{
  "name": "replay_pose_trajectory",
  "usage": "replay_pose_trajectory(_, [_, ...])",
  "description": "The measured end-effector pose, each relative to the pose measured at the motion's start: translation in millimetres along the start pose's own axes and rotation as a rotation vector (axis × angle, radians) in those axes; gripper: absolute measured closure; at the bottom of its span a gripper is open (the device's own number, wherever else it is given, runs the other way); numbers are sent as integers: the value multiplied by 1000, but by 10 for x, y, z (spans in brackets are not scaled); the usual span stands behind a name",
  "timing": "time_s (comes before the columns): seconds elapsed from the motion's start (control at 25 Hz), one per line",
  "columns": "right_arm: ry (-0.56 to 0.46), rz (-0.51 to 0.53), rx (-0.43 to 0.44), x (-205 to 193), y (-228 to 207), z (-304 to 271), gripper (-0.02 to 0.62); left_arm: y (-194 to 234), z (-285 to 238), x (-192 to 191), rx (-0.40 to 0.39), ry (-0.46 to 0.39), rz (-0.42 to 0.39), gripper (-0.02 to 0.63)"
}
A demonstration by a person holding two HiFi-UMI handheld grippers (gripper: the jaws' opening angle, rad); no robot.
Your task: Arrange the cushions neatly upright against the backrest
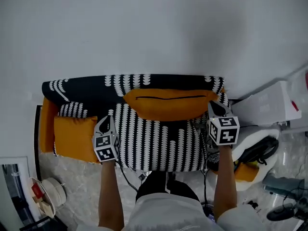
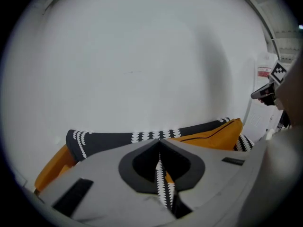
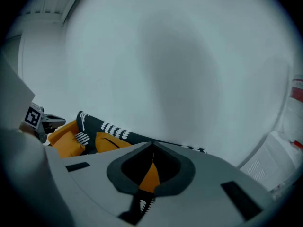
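Here, seen from above: large black-and-white patterned cushion (image 1: 159, 138) held up by its two upper corners in front of a small sofa with black-and-white patterned upholstery (image 1: 82, 84). At centre left, left gripper (image 1: 108, 123), clamped tight on a thin fold of patterned fabric with a sliver of orange. At centre right, right gripper (image 1: 216, 109), likewise pinched on a fold of orange fabric with patterned cloth below. Along the cushion's top edge, against the backrest, a wide orange panel with a dark zip line (image 1: 168, 104); unclear whether the same cushion's reverse side or a second cushion. Further left on the seat, a square orange cushion (image 1: 74, 137), apparently lying flat, with a smaller patterned cushion (image 1: 72, 109) just behind it, beside the orange armrest (image 1: 46, 124).

Probably mid-lift, not yet set upright. Main risk: slipping out of such shallow corner pinches under the cushion's own weight, then flopping forward off the seat. Also possible: tilting to one side through uneven raising, or dragging the orange zipped panel askew on the way back.

Underneath, grey marbled floor (image 1: 72, 177). Behind, a plain white wall (image 1: 154, 28). At the right edge, white equipment (image 1: 267, 105) and black cables (image 1: 257, 150); at lower left, a round white object with a red part (image 1: 48, 191).
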State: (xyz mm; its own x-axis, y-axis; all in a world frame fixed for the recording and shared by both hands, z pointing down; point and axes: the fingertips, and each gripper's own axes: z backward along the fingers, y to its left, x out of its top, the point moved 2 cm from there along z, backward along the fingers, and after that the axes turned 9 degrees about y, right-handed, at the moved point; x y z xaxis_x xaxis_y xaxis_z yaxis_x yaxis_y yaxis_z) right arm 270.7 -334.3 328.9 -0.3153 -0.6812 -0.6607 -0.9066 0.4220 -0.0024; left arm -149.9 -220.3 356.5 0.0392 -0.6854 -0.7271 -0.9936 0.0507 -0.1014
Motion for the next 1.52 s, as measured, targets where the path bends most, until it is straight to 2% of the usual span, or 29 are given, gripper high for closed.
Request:
replay_pose_trajectory(0.16, [-51,28,47,77,285,303,591,-27,530,-13,-15,-55,19,589])
replay_pose_trajectory(0.32, [-82,82,106,83,601,627,592,-96,1128,-69,-94,-139,120,591])
replay_pose_trajectory(0.36, [-93,96,129,98,703,696,592,-103,1269,-74,-95,-158,108,591])
replay_pose_trajectory(0.48, [-124,156,212,113,1073,899,592,-191,1679,-174,-69,-182,-3,591])
replay_pose_trajectory(0.6, [-131,238,300,5,1513,1117,592,-295,2098,-376,-44,-199,-14,591])
replay_pose_trajectory(0.84, [-133,370,468,-146,2333,1443,592,-219,2744,-701,53,-246,82,591])
replay_pose_trajectory(0.92, [-127,418,514,-180,2576,1513,592,-133,2934,-781,64,-264,131,591])
replay_pose_trajectory(1.04, [-133,487,575,-172,2928,1587,592,60,3189,-895,131,-288,185,591])
replay_pose_trajectory(1.24, [-146,596,650,-145,3508,1644,592,387,3480,-1244,253,-276,248,589])
replay_pose_trajectory(1.52, [-153,675,774,-201,4482,1832,592,882,4047,-1820,385,-243,312,589])
